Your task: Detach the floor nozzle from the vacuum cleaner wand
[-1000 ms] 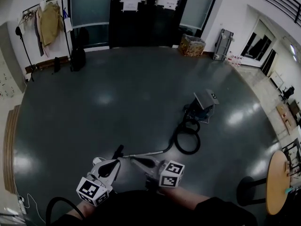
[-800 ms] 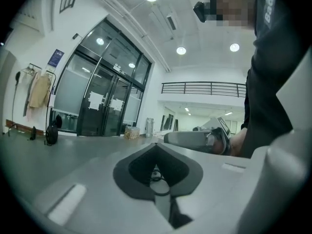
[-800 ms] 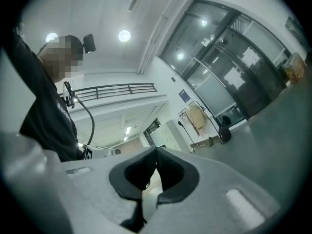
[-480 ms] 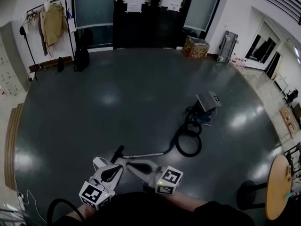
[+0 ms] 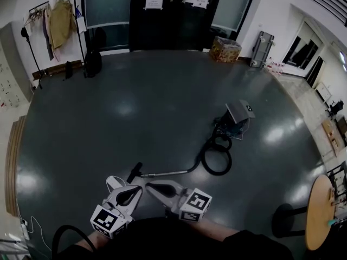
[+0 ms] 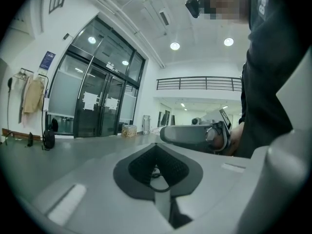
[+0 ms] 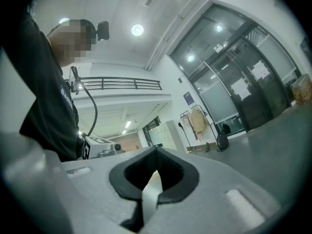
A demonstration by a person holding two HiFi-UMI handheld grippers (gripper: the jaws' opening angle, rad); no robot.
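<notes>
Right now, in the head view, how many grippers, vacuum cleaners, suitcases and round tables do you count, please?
grippers: 2 (left gripper, right gripper)
vacuum cleaner: 1
suitcase: 1
round table: 1
total: 5

The right tongs point(image 7: 156, 152) are closed with nothing between them, their tips meeting above a dark hollow in the grey body. Beyond them a grey floor point(image 7: 278, 130) runs to tall glass doors point(image 7: 243, 89) and a coat rack point(image 7: 197, 118) with a dark bag point(image 7: 223, 129) near it. At the left is a person point(image 7: 46, 106) in a dark top, with a railed balcony point(image 7: 119, 84) behind.
</notes>
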